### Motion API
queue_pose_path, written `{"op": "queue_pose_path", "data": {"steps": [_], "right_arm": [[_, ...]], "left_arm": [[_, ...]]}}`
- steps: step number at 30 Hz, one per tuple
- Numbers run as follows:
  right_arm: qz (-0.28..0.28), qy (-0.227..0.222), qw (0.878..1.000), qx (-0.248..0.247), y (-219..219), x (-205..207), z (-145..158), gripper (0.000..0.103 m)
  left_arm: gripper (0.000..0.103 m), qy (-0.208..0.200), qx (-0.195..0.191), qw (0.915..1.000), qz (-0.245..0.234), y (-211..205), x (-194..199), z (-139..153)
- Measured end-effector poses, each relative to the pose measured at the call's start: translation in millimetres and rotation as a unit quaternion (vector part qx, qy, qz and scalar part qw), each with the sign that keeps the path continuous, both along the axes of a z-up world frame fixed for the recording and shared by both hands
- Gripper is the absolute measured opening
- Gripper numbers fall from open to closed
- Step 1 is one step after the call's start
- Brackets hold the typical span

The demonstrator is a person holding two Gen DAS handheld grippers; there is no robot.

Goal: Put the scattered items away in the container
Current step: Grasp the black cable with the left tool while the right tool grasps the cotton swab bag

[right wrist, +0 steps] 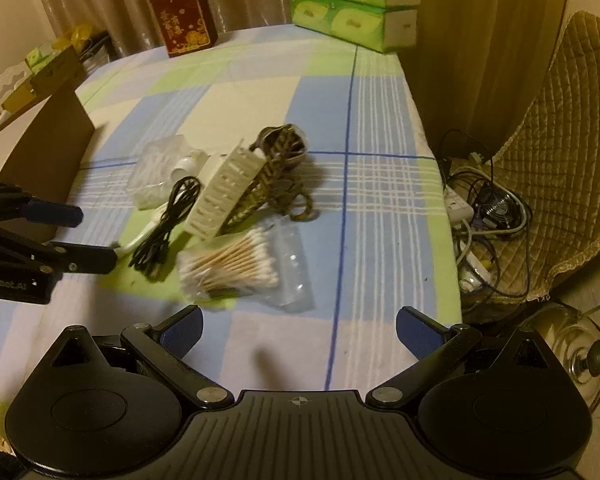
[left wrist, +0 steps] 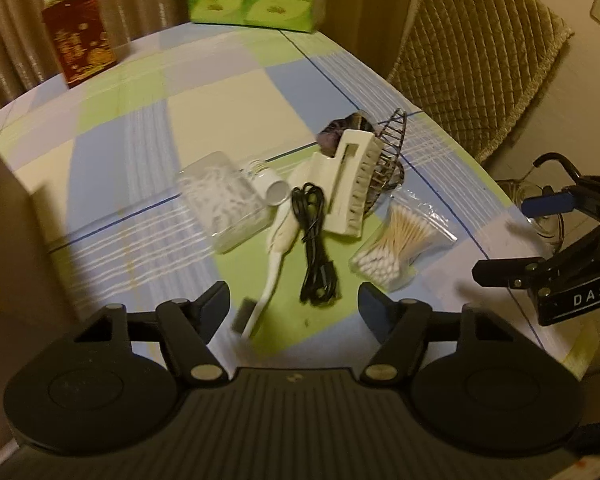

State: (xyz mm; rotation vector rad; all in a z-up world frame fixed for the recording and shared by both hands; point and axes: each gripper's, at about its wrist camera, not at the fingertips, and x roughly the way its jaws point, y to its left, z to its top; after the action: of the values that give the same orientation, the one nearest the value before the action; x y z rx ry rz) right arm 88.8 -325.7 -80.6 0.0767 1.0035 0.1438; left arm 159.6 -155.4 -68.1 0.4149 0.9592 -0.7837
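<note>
Scattered items lie on the checked tablecloth (left wrist: 140,148): a bag of cotton swabs (left wrist: 396,248) (right wrist: 236,264), a coiled black cable (left wrist: 314,240) (right wrist: 168,228), a white brush (left wrist: 274,248), a clear bag of white bits (left wrist: 224,200) (right wrist: 152,176), a white bulb (left wrist: 270,184), a white hair claw (left wrist: 350,184) (right wrist: 224,192) and a patterned hair clip (right wrist: 280,176). A cardboard box (right wrist: 40,152) (left wrist: 4,216) stands at the left. My left gripper (left wrist: 294,304) is open just before the brush and cable. My right gripper (right wrist: 298,330) is open near the swabs.
A red gift box (right wrist: 182,24) and green tissue packs (right wrist: 352,4) stand at the table's far edge. A quilted chair (right wrist: 560,160), tangled cords with a power strip (right wrist: 472,216) and a metal kettle (right wrist: 572,344) are off the right edge.
</note>
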Motion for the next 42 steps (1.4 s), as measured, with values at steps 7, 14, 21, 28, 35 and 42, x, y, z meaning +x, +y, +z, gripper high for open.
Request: {"op": "queue_pose_path", "data": {"steps": [7,14,21,28,35,42], "right_arm": [[-0.001,0.003,1.000,0.011,-9.2,13.2,-7.1,0.101],[-0.006,0.005,1.000,0.018,-16.5,19.7,-10.6,0.101],[0.010,0.005,0.999,0.031,-12.6,23.6,-10.6,0.101],[0.053,0.002,0.998,0.044,11.2,34.7,-13.8,0.101],[0.091,0.009,0.995,0.033,42.9,49.3,-28.6,0.101],[0.116,0.006,0.993,0.011,59.8,49.6,-39.0,0.067]], "left_arm": [[0.048,0.020,-0.002,0.9997,-0.015,-23.7,18.4,-11.6],[0.038,0.041,0.017,0.9988,-0.020,-40.1,34.3,-27.4],[0.017,0.068,0.017,0.9973,-0.023,-48.9,43.6,-41.4],[0.011,0.072,0.002,0.9973,-0.013,-34.4,42.3,-34.5],[0.011,0.073,-0.006,0.9971,0.021,-9.4,42.1,-25.6],[0.011,0.072,-0.015,0.9963,0.046,10.7,40.3,-15.2]]}}
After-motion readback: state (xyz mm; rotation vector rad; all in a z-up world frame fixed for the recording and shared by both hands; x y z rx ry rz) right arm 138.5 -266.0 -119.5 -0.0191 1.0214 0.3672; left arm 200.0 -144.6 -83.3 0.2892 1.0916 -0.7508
